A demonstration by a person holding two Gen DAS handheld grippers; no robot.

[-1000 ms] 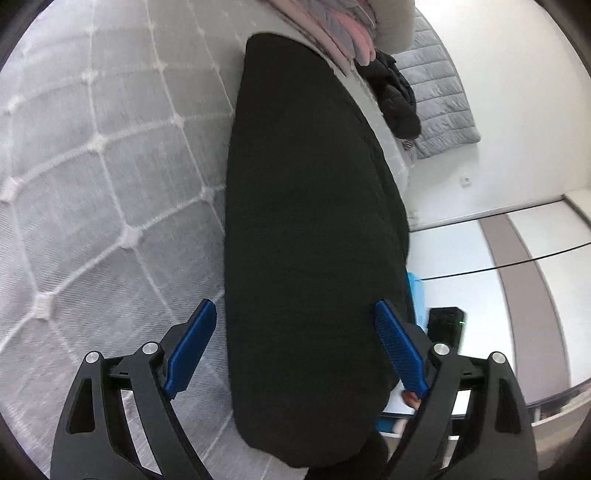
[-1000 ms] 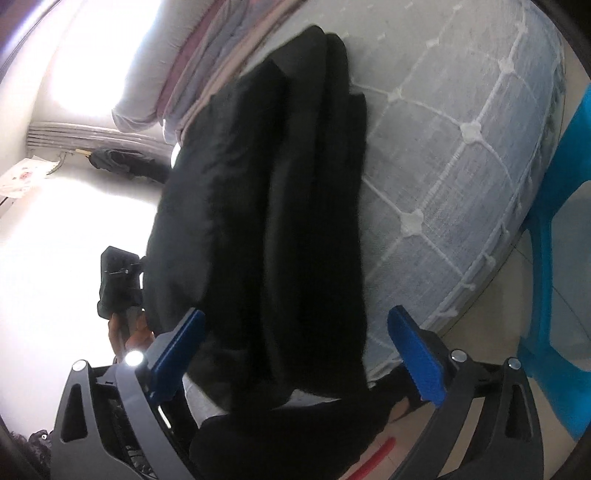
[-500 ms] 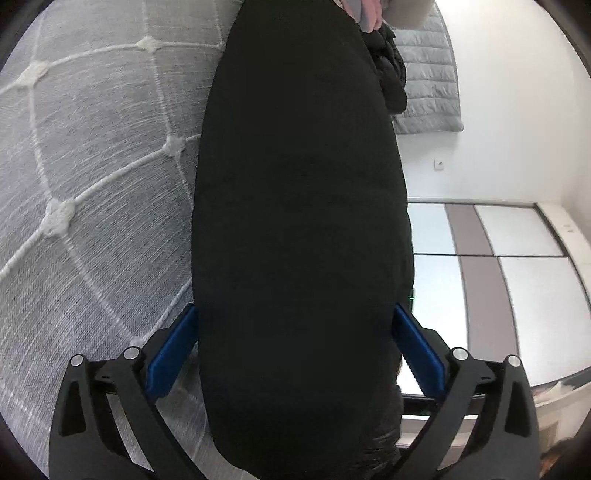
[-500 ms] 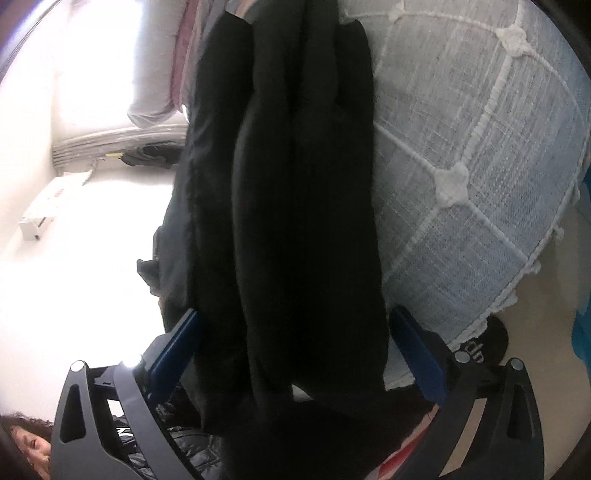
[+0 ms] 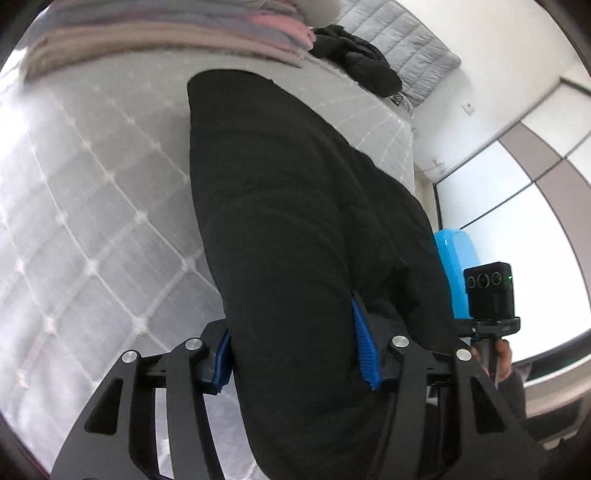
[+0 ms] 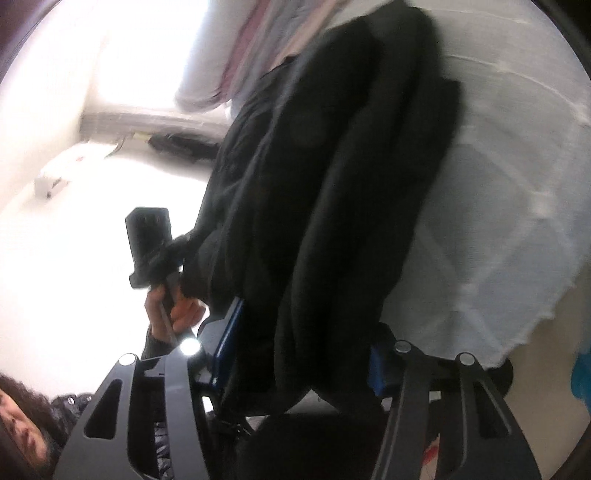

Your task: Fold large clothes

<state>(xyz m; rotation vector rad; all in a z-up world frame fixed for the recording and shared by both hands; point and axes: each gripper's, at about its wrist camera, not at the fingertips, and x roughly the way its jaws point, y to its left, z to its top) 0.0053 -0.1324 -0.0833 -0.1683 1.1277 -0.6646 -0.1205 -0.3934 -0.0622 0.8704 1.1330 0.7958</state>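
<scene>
A long folded black garment (image 5: 295, 192) lies along the grey quilted bed (image 5: 92, 192). Its near end is bunched between the blue pads (image 5: 364, 347) of my left gripper (image 5: 291, 350), whose jaws are closing and pressing on the cloth. In the right wrist view the same black garment (image 6: 332, 184) shows several stacked folds, blurred by motion. My right gripper (image 6: 301, 354) is also closing on that end, with the cloth squeezed between its pads (image 6: 227, 339). Each view shows the other gripper's black camera block (image 5: 487, 291) (image 6: 147, 236) held by a hand (image 6: 173, 310).
A stack of folded pink and grey clothes (image 5: 184, 29) lies at the bed's far side, next to a crumpled black jacket (image 5: 354, 62) and a grey padded quilt (image 5: 406, 55). A blue plastic stool (image 5: 454, 266) stands on the floor beside the bed, before white wardrobe doors (image 5: 517, 192).
Both grippers stood wide open around the garment's near end; now their jaws have closed in onto it. Both views have pulled back and risen, and the left one has rolled.
</scene>
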